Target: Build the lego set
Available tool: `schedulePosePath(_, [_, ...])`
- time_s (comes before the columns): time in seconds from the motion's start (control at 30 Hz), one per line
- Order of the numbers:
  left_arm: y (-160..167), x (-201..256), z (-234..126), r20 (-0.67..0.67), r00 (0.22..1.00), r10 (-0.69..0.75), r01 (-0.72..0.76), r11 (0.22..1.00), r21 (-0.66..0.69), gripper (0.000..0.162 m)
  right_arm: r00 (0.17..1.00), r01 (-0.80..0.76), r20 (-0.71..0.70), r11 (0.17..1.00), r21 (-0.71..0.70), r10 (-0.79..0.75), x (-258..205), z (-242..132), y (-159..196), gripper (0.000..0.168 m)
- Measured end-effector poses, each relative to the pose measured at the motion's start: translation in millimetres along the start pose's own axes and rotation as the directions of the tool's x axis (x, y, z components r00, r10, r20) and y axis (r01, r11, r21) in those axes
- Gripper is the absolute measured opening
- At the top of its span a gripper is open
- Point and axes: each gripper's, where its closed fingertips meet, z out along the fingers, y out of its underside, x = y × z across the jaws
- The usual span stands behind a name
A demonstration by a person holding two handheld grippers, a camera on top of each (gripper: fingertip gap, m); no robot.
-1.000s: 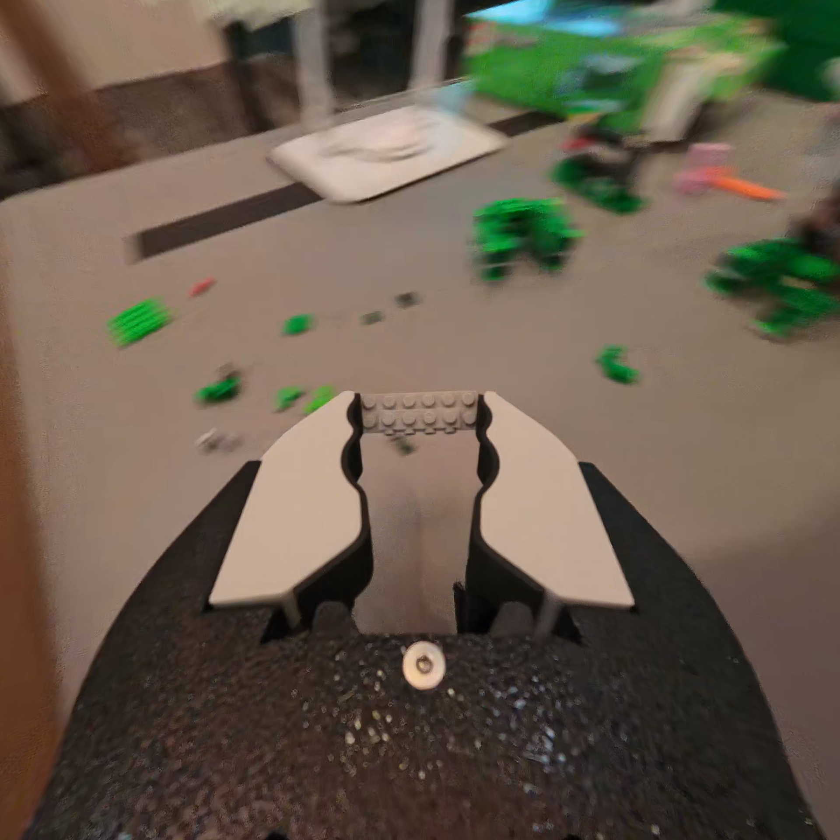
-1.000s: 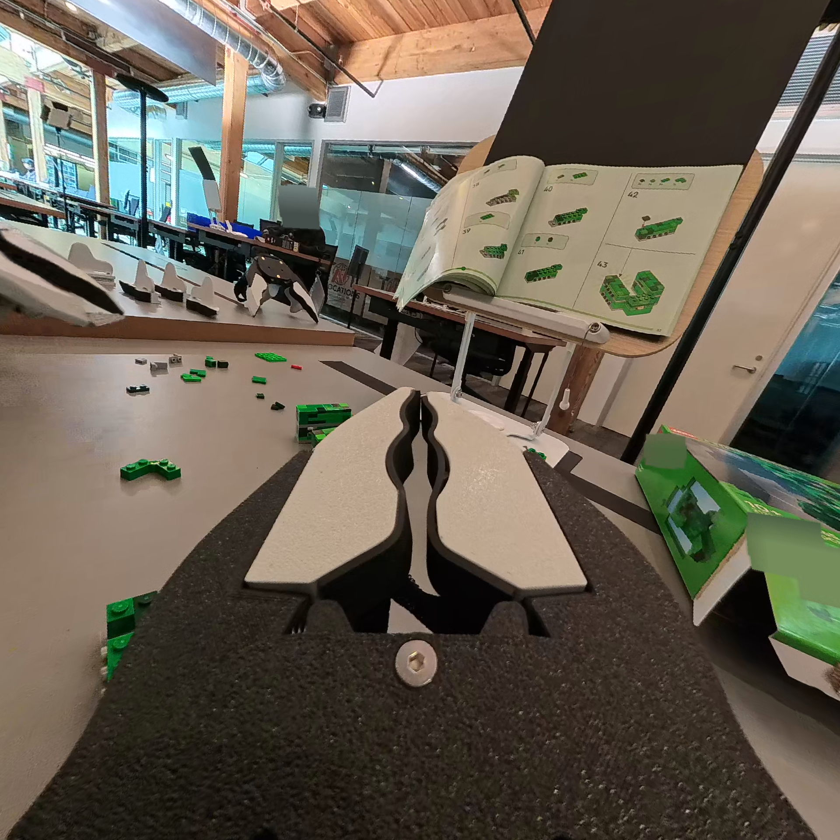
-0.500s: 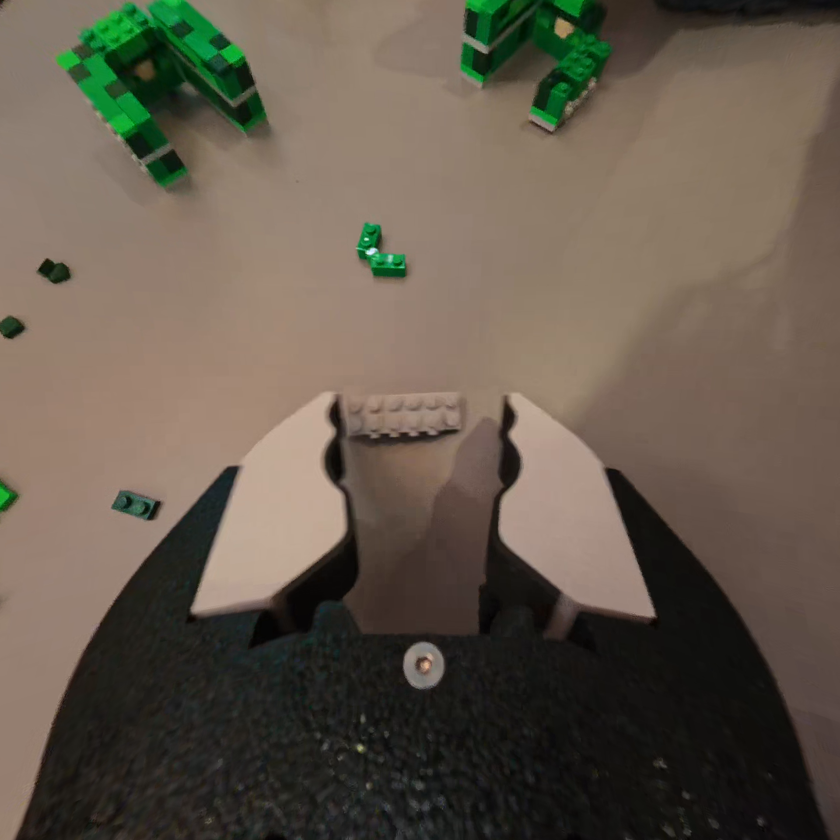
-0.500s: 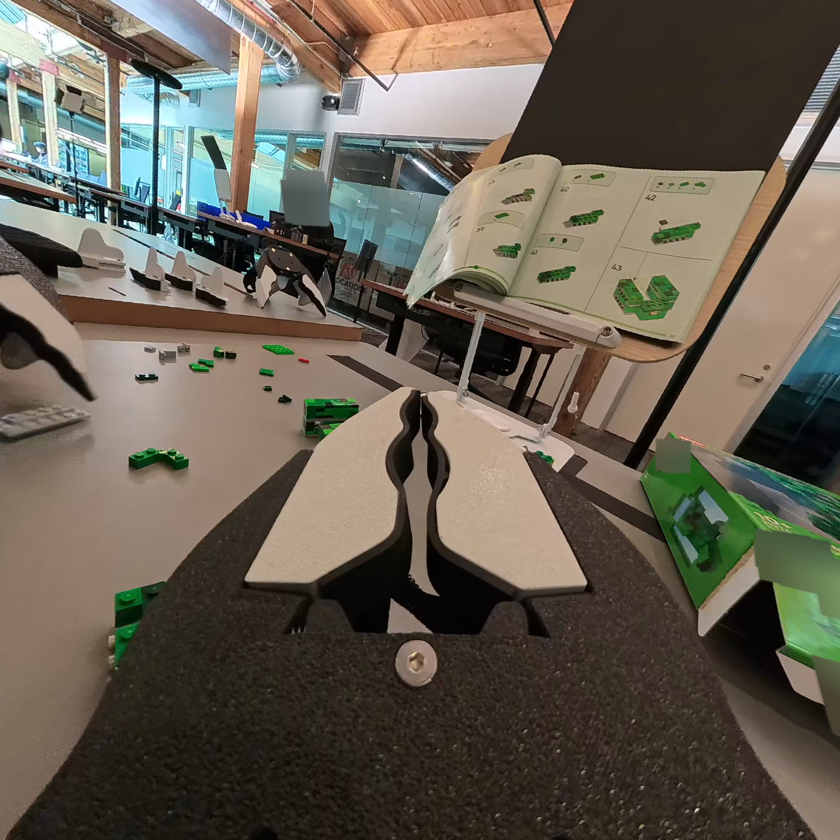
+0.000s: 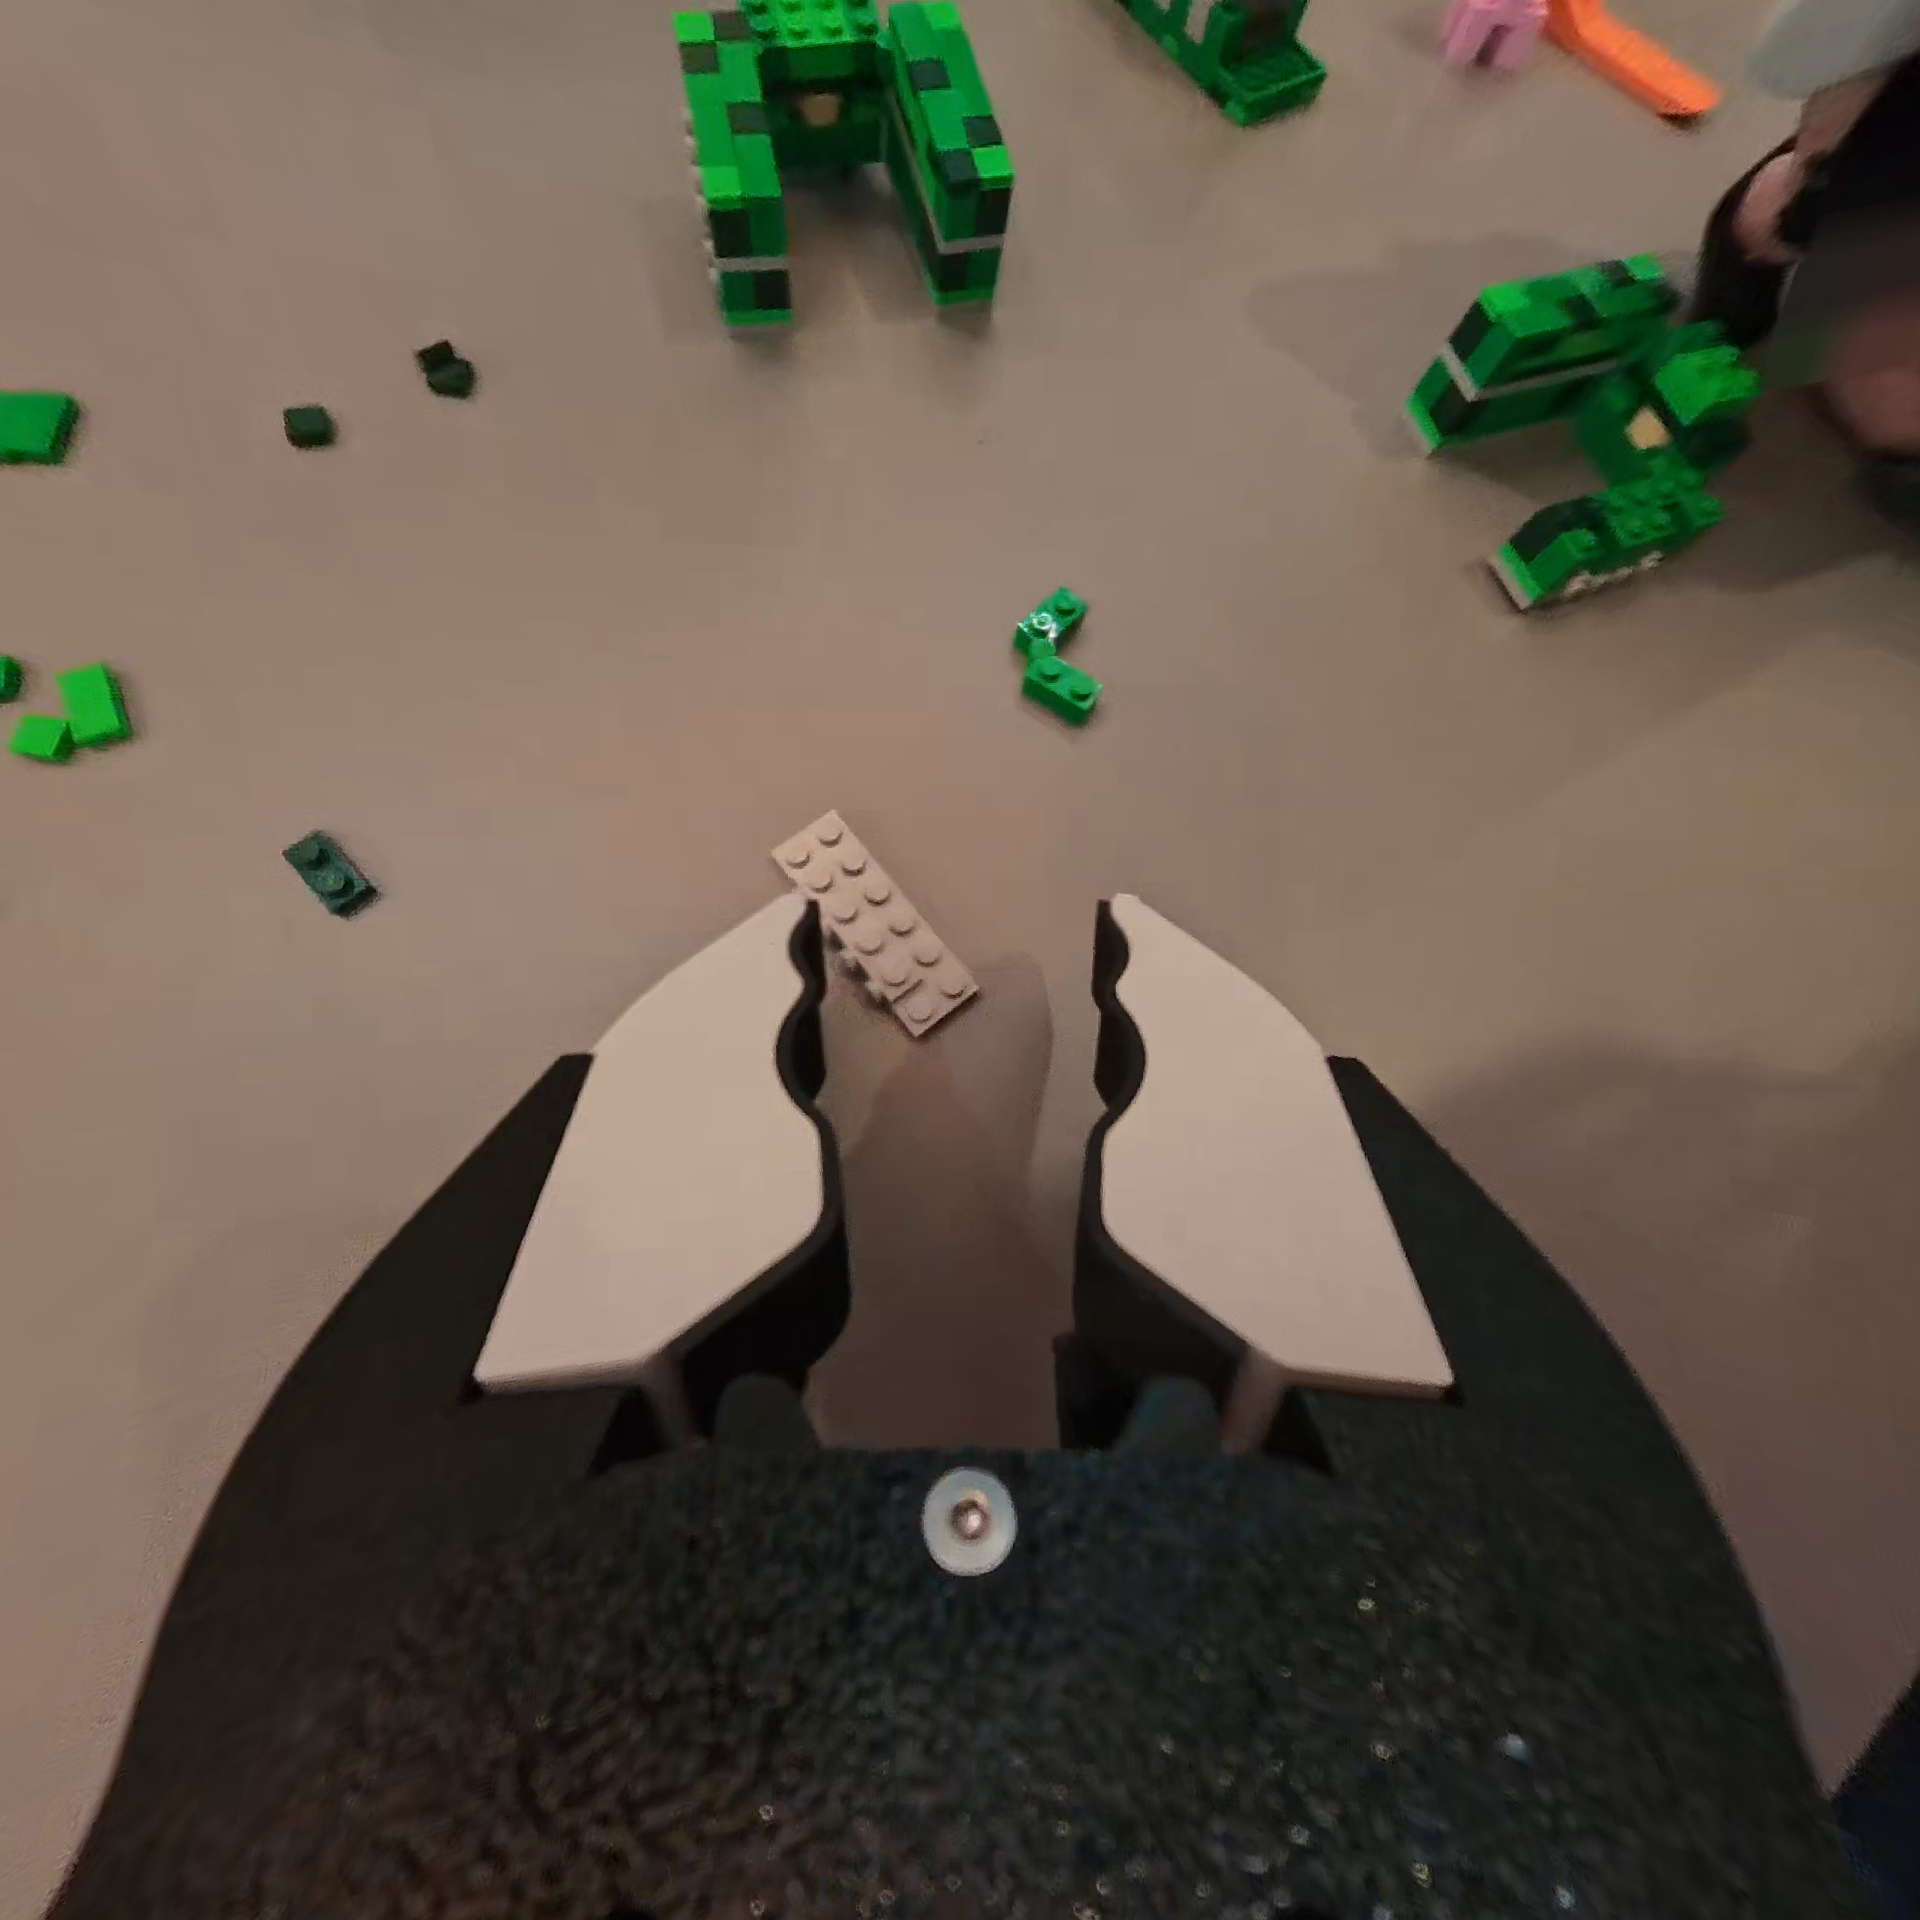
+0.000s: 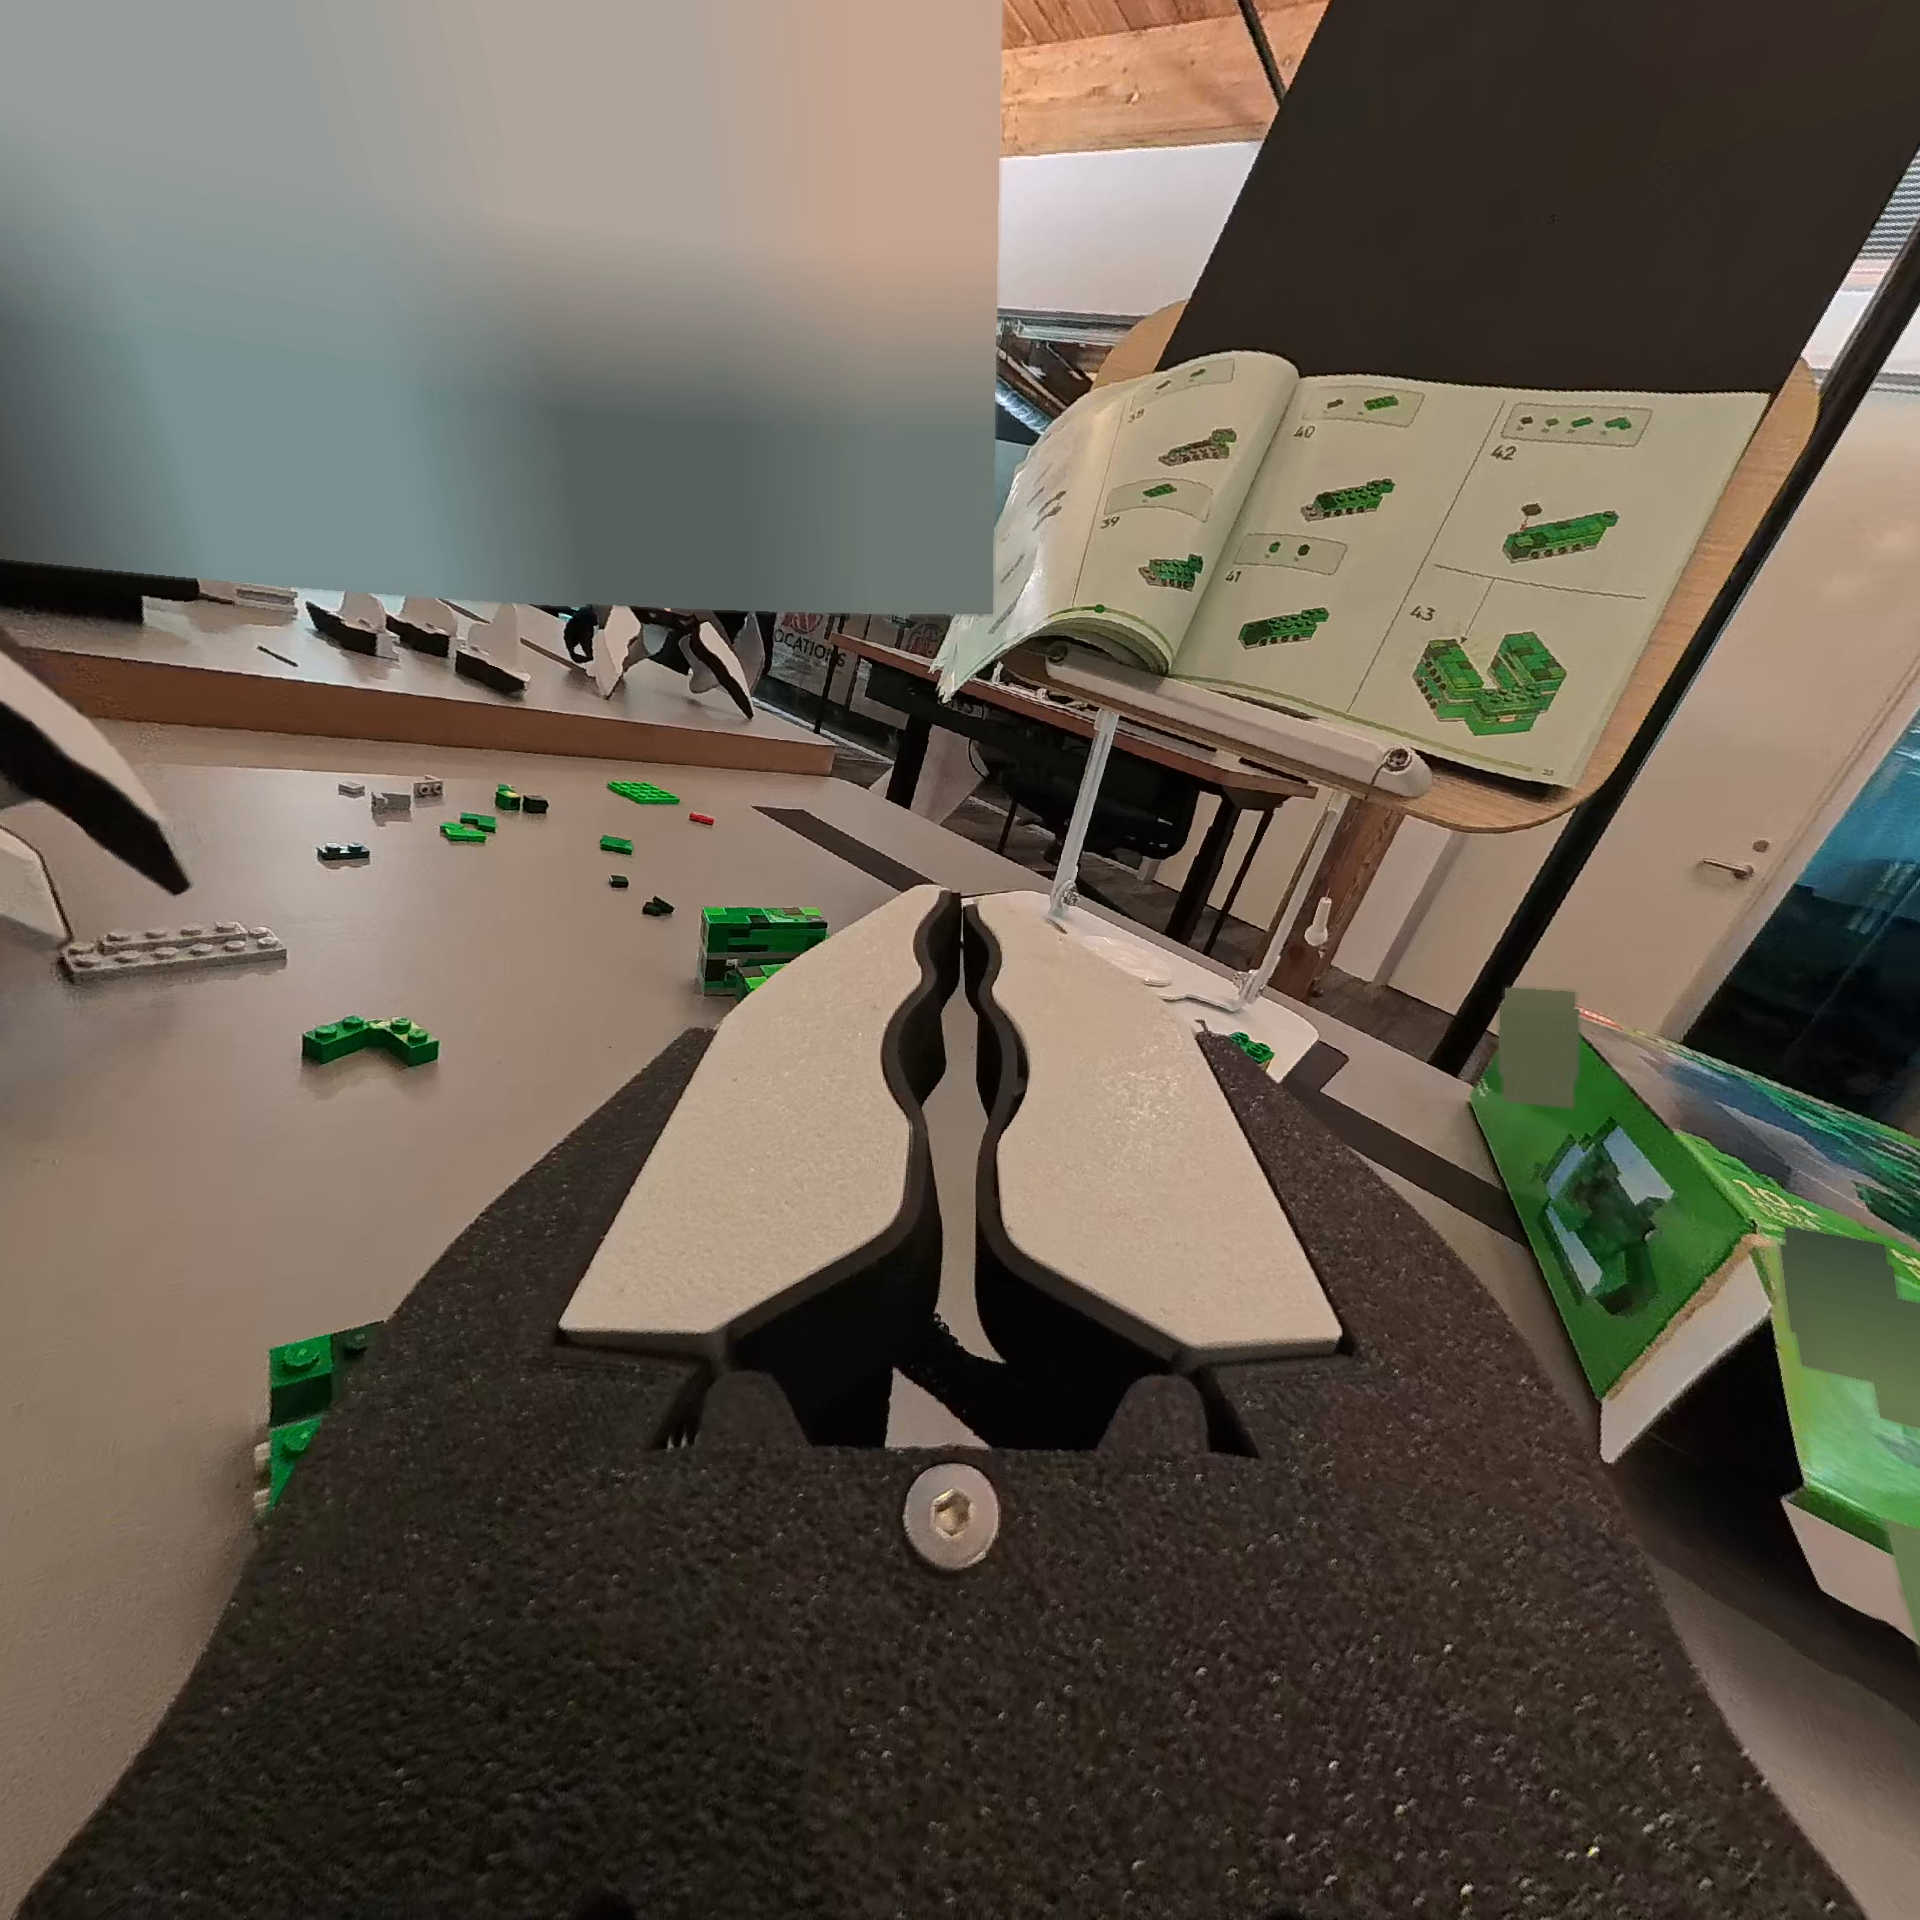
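My left gripper (image 5: 951,914) is open above the table. A grey studded plate (image 5: 875,923) lies flat on the table just ahead of it, beside the left fingertip; it also shows in the right wrist view (image 6: 171,948), under the left gripper's fingers (image 6: 94,821). My right gripper (image 6: 958,902) is shut and empty, low over the table. Green builds stand ahead: a U-shaped one (image 5: 842,145) and an angled one (image 5: 1579,416). A small green corner piece (image 5: 1055,655) lies between them and shows in the right wrist view (image 6: 369,1039).
Loose green pieces (image 5: 73,707) lie scattered at the left. An open instruction booklet (image 6: 1351,551) sits on a stand at the back. A green set box (image 6: 1621,1195) is at the right. A person's hand (image 5: 1829,208) is near the angled build. Left tips to right tips: about 25 cm.
The left gripper swung down over the table, opened and let go of the grey plate, which now lies turned on the table. The right gripper stayed shut and nearly still.
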Motion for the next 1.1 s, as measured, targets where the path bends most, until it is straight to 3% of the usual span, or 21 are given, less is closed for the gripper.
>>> schedulePosePath(0.17, [3.9, -15.1, 2.8, 0.118, 0.993, -0.022, 0.023, 1.000, -0.007, 0.048, 1.000, 0.004, 0.003, 1.000, -0.001, -0.004, -0.7, 0.1, 0.3, 0.000])
schedulePosePath(0.33, [6.8, -17.5, 8.5, 0.159, 0.984, 0.085, -0.074, 0.995, -0.072, 0.020, 1.000, 0.004, 0.003, 1.000, -0.001, -0.004, -0.8, 0.0, 0.4, 0.000])
schedulePosePath(0.7, [11.6, 4.4, -0.3, 0.020, 1.000, -0.021, 0.024, 0.993, -0.118, 0.031, 1.000, 0.000, -0.006, 1.000, 0.004, 0.000, 0.7, -1.0, -0.6, 0.000])
schedulePosePath(0.97, [-5.9, 41.1, 4.9, -0.203, 0.978, -0.055, 0.049, 0.998, -0.033, 0.035, 1.000, 0.001, -0.008, 1.000, 0.003, -0.001, 0.9, -1.2, -0.2, 0.000])
schedulePosePath(1.1, [-7.6, 23.0, -4.8, -0.104, 0.994, -0.038, 0.037, 0.999, -0.017, 0.032, 1.000, -0.002, -0.010, 1.000, 0.003, 0.002, 1.5, -1.3, -0.2, 0.000])
